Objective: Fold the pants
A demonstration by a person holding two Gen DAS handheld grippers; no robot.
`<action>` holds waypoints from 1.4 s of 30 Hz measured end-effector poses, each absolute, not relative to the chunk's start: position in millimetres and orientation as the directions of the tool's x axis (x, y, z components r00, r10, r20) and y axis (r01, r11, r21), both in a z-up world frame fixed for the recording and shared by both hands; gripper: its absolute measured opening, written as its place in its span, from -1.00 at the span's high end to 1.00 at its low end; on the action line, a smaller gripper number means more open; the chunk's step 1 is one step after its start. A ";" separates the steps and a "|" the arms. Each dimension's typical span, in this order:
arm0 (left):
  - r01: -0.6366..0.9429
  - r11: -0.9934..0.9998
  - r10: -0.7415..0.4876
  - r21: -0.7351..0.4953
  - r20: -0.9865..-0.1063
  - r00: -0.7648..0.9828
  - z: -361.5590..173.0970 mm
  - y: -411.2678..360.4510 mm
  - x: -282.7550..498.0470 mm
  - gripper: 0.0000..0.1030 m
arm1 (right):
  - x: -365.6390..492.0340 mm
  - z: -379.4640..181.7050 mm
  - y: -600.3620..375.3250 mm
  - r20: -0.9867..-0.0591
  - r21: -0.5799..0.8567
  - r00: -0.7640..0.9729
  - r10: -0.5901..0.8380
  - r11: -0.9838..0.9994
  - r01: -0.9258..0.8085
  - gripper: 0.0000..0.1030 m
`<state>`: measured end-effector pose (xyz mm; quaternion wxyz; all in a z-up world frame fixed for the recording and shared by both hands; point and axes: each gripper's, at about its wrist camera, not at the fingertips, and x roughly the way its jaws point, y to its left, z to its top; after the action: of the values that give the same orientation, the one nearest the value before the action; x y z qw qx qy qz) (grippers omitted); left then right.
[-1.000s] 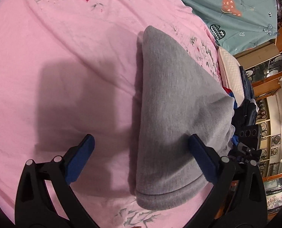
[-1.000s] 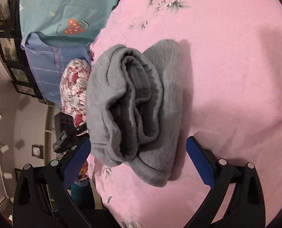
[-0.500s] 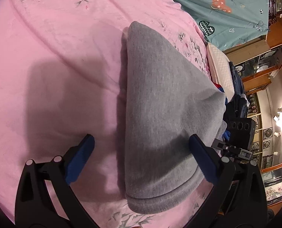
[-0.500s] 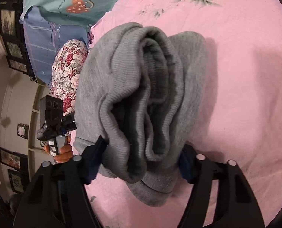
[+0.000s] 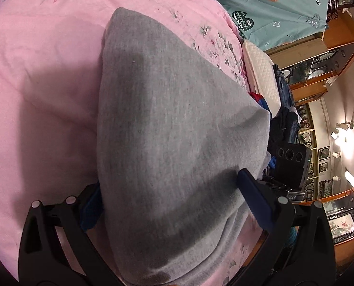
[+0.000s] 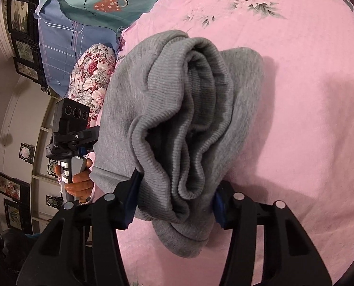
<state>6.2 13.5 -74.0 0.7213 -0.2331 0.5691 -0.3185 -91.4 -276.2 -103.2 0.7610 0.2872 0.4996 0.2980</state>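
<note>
The grey pants (image 5: pixel 172 128) lie folded into a thick bundle on the pink floral bedsheet (image 5: pixel 38 76). In the left wrist view my left gripper (image 5: pixel 169 200) straddles the smooth folded end, its blue pads pressed into the cloth on both sides. In the right wrist view the ribbed open end of the pants (image 6: pixel 186 119) faces me, and my right gripper (image 6: pixel 174 202) is closed on it with both blue pads against the cloth. The left gripper also shows in the right wrist view (image 6: pixel 72 138), held by a hand at the far end of the bundle.
A teal blanket (image 5: pixel 279 7) and a cream quilted pillow (image 5: pixel 260 71) lie beyond the pants, with dark clothes (image 5: pixel 286 124) beside them. A floral pillow (image 6: pixel 91 76) and a blue checked sheet (image 6: pixel 58 45) sit at the bed's edge. Wooden cabinets (image 5: pixel 331 47) line the wall.
Both grippers moved in onto the two ends of the bundle. Their jaws went from wide open to pressed against the cloth; the right closed first.
</note>
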 end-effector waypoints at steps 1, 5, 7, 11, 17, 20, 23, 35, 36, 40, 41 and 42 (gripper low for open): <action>0.204 0.689 -0.724 -0.695 -0.669 0.166 -71.7 11.9 4.4 -0.81 | -91.8 -102.6 -275.7 -0.586 0.735 0.328 0.741 0.657 -0.170 -0.03; 0.217 0.697 -0.717 -0.683 -0.665 0.210 -59.5 15.5 0.0 0.01 | -96.5 -95.8 -274.6 -0.583 0.722 0.347 0.735 0.664 -0.193 0.00; 0.218 0.697 -0.717 -0.684 -0.659 0.226 -52.7 19.3 1.5 0.18 | -95.7 -88.3 -272.9 -0.585 0.712 0.357 0.729 0.671 -0.204 0.02; 0.255 0.697 -0.717 -0.670 -0.644 0.268 -26.3 23.5 16.7 0.30 | -84.0 -63.5 -271.0 -0.575 0.694 0.371 0.729 0.675 -0.249 0.05; 0.320 0.767 -0.640 -0.555 -0.636 0.431 53.6 40.2 93.7 0.30 | -9.0 13.7 -257.3 -0.567 0.583 0.450 0.690 0.722 -0.373 0.06; 0.312 0.809 -0.585 -0.498 -0.628 0.513 90.9 57.3 159.5 0.26 | 60.3 53.5 -242.6 -0.543 0.540 0.483 0.687 0.726 -0.425 0.06; 0.294 0.842 -0.534 -0.452 -0.624 0.570 103.5 71.9 231.0 0.23 | 140.7 73.4 -224.7 -0.525 0.519 0.501 0.688 0.726 -0.452 0.06; 0.089 0.930 -0.342 -0.357 -0.746 0.572 -9.3 76.9 376.4 -0.68 | 331.2 -40.2 -198.8 -0.696 0.471 0.536 0.477 0.868 -0.160 -0.53; 0.094 0.930 -0.343 -0.356 -0.746 0.570 -7.5 79.3 371.6 -0.71 | 325.7 -42.3 -202.9 -0.680 0.480 0.562 0.471 0.865 -0.144 -0.65; 0.124 0.925 -0.360 -0.359 -0.724 0.588 26.7 95.1 326.7 -0.71 | 300.2 -24.3 -223.7 -0.666 0.516 0.586 0.461 0.852 -0.084 -0.69; 0.121 0.947 -0.306 -0.299 -0.716 0.628 42.0 95.1 309.1 -0.73 | 287.1 -9.7 -227.9 -0.661 0.507 0.593 0.459 0.857 -0.098 -0.69; 0.106 0.973 -0.221 -0.204 -0.703 0.676 60.5 91.3 285.7 -0.74 | 274.7 5.7 -228.9 -0.659 0.481 0.603 0.449 0.868 -0.121 -0.69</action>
<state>285.7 91.3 60.5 0.9124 -0.0733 0.3926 -0.0896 274.7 -228.9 5.7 0.8731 0.1979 0.4146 0.1632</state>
